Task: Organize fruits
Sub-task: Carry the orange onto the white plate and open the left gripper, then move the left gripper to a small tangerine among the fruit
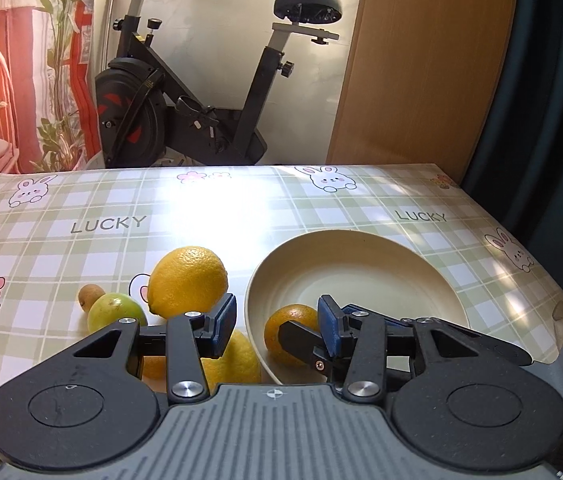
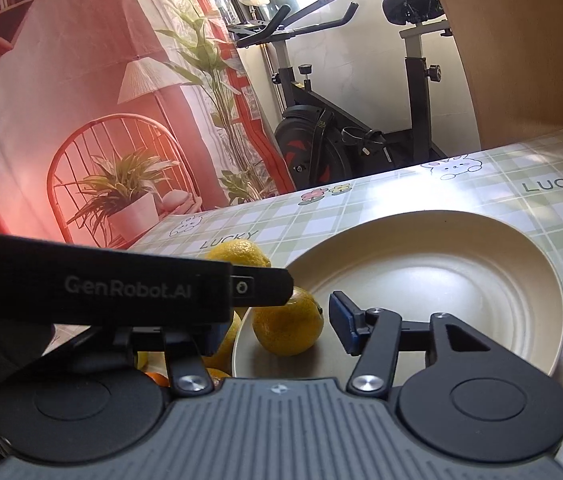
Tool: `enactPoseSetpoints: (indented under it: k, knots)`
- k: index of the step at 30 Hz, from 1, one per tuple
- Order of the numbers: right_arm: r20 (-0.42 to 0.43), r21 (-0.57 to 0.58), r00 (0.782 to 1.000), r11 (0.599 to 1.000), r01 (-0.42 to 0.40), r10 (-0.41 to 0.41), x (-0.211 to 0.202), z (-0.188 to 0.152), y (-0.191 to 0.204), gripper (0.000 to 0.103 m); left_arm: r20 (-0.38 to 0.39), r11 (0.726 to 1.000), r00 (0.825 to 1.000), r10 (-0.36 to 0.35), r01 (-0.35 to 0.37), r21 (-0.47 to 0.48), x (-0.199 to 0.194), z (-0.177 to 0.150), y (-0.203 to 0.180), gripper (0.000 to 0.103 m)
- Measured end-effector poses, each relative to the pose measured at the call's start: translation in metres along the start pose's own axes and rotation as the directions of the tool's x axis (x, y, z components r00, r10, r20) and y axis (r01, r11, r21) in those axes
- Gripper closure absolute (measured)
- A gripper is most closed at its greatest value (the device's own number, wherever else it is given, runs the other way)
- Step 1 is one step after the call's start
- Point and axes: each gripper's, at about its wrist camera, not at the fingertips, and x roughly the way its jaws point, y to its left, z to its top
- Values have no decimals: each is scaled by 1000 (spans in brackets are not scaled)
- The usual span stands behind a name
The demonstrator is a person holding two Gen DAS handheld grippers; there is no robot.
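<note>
**Orange in the bowl, other fruit waiting beside it**

Nearest the right wrist camera, the right gripper (image 2: 277,320) stands released around an orange (image 2: 287,326) that rests just inside the near left rim of the cream bowl (image 2: 421,240), its visible pad clear of the peel, probably having set it down. Across from it, the left gripper (image 1: 277,326) hangs unclenched and empty over the bowl's near edge. Left of the bowl, a lemon (image 1: 187,280), a green fruit (image 1: 115,312) and a small brown fruit (image 1: 90,296) lie on the checked tablecloth (image 1: 81,216), likely next. Beyond the table stands an exercise bike (image 1: 201,92)
</note>
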Motion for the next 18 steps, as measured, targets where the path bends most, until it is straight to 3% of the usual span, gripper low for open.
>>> enactPoseSetpoints:
  k: [7,18]
  knots:
    - [1,-30,1000,999,15,-15,-1,2,6,45,27,994,999,46,-43,-97,-28,-7,23,56]
    - [70,-81,993,991,104,-98,-23,-7,14,45,11,987,997,82,-79,-142,-47,-16,36,56]
